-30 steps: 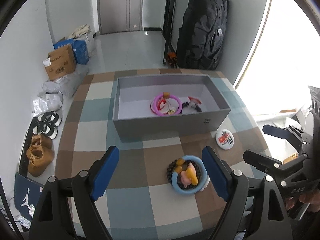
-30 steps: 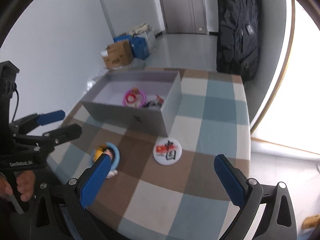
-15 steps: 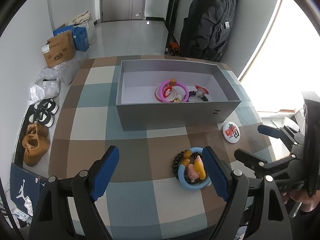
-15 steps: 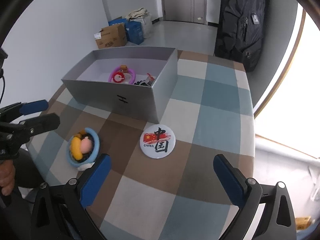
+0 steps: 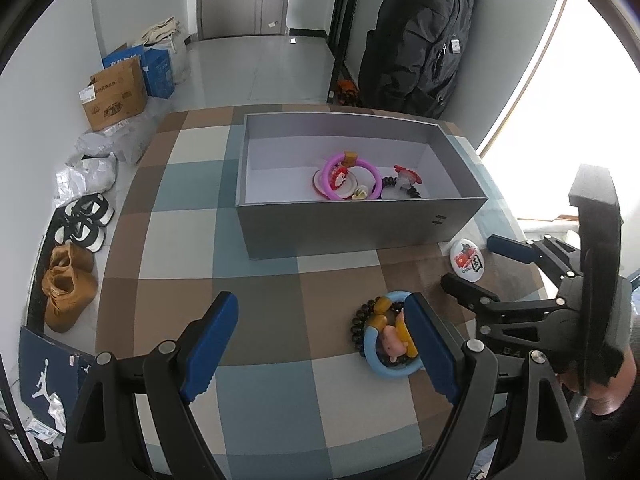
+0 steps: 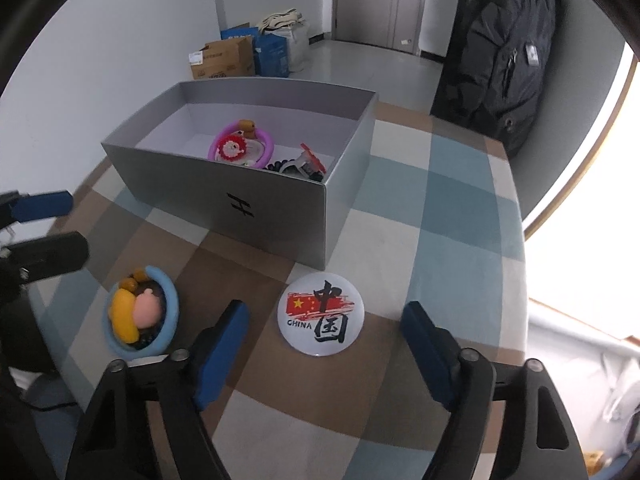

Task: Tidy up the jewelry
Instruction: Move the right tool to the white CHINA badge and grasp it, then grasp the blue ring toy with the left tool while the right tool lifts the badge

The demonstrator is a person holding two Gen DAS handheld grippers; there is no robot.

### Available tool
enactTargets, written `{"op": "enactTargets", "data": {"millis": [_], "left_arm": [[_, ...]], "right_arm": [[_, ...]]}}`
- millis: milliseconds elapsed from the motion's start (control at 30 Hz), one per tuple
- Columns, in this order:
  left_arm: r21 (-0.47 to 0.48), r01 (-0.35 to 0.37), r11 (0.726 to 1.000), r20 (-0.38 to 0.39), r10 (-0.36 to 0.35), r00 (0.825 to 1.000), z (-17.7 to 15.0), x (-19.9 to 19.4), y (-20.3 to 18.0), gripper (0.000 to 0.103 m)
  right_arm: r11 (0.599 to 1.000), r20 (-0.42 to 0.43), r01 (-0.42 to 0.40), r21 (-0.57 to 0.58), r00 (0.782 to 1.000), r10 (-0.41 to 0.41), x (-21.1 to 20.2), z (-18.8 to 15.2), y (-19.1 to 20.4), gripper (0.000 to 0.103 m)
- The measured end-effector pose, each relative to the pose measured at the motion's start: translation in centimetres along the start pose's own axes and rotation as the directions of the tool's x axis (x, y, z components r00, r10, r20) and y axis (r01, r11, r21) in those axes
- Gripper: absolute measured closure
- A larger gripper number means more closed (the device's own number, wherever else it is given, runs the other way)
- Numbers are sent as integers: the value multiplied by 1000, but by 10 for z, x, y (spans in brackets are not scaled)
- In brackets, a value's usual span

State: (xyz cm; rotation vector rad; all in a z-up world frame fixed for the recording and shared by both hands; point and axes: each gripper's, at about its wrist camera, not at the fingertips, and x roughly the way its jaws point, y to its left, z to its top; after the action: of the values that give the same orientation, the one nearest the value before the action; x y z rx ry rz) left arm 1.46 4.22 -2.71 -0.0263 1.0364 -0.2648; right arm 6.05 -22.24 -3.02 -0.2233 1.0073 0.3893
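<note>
Jewelry: round white China badge (image 6: 321, 314) lies on the checked tablecloth (image 6: 448, 216) near its right edge, between the closing right gripper (image 6: 325, 346) jaws, untouched. Left gripper (image 5: 326, 346) gapes wide beside the blue ring bracelet (image 5: 390, 338).

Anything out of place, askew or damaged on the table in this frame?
Nothing looks damaged or spilled. Two pieces still lie outside the grey box: the round China badge flat by its corner, and the blue ring with beads and charms nearer the left gripper.
</note>
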Motion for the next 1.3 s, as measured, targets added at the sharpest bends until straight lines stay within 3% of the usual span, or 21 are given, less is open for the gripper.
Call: {"op": "enactTargets", "data": {"millis": [100, 133, 200, 600, 967, 1167, 1300], "left_arm": [[5, 1, 1000, -3, -1, 1000, 0, 0, 0, 21], [7, 1, 1000, -5, -1, 1000, -1, 0, -1, 21], [6, -1, 1000, -11, 1, 1000, 0, 1, 0, 21], [-10, 4, 1000, -2, -4, 1000, 0, 0, 4, 21], [61, 118, 991, -58, -115, 992, -7, 9, -21, 21], [89, 130, 988, -147, -116, 982, -15, 26, -33, 21], [147, 89, 985, -128, -70, 989, -19, 27, -43, 21]], "right_arm": [[1000, 2, -2, -8, 1000, 2, -1, 0, 2, 39], [1000, 5, -3, -14, 1000, 3, -2, 0, 4, 50], [1000, 6, -10, -30, 1000, 10, -3, 1, 6, 61], [998, 11, -55, 31, 998, 54, -9, 3, -4, 61], [991, 68, -94, 96, 994, 88, -31, 5, -17, 61], [989, 84, -102, 109, 992, 93, -37, 3, -20, 61], [988, 92, -104, 114, 991, 94, -41, 2, -22, 61]]}}
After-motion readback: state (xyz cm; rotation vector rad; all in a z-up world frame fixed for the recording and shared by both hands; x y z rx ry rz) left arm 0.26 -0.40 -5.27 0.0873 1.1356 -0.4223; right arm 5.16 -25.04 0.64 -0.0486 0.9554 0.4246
